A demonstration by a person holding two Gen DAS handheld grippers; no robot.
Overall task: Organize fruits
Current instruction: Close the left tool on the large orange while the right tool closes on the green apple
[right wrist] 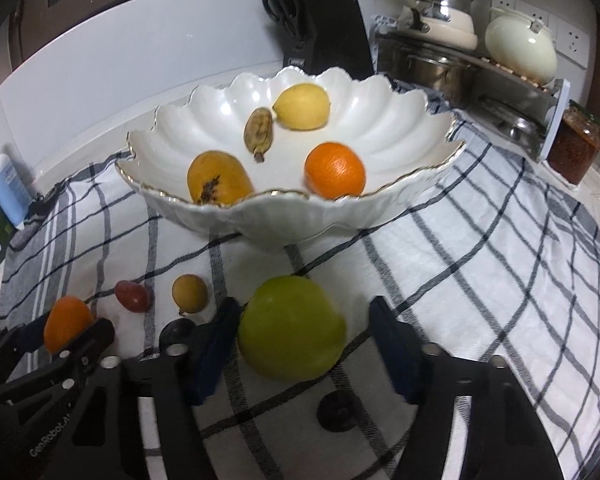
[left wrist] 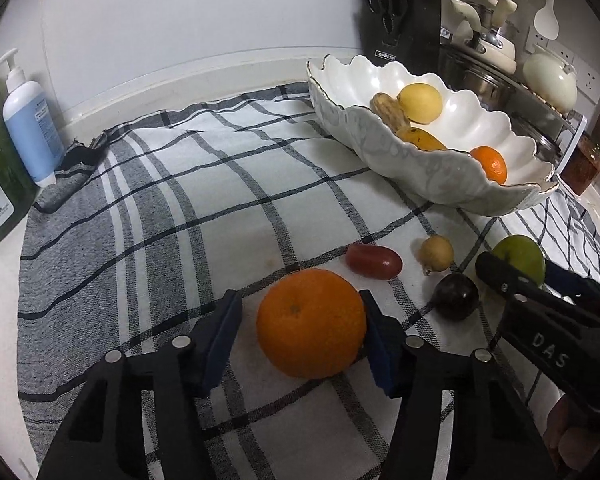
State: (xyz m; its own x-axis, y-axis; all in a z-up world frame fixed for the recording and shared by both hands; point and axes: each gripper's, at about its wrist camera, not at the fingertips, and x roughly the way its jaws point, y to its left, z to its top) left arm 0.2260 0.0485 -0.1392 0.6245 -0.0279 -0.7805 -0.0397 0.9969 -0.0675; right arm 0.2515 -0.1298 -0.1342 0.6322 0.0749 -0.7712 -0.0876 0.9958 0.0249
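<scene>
Orange and round, the big orange point(left wrist: 311, 323) is sitting on the checked cloth point(left wrist: 188, 184) between the fingers of my left gripper point(left wrist: 300, 330); the right pad point(left wrist: 374, 334) is touching its skin while the left pad is standing just clear, so I am not clamping it yet. My right gripper point(right wrist: 304, 340) is straddling the green apple point(right wrist: 291, 327) the same way, its left pad against the fruit and its right pad apart from it, so those jaws are partly open too. Lying on the cloth between the two fruits are a red grape point(left wrist: 373, 261), a small tan longan-like fruit point(left wrist: 437, 253) and a dark purple plum point(left wrist: 457, 296), all near one another. A dark round shape point(right wrist: 339, 409) is lying under my right gripper; I cannot tell what it is. Beyond them the scalloped white bowl point(right wrist: 384, 120) is holding a lemon point(right wrist: 302, 106), a small browned banana point(right wrist: 259, 129), a spotted yellow-orange fruit point(right wrist: 217, 178) and a second orange point(right wrist: 334, 169). A black knife block point(left wrist: 400, 26) is standing behind the bowl, and a blue pump bottle point(left wrist: 27, 120) is standing at the cloth's far left edge.
</scene>
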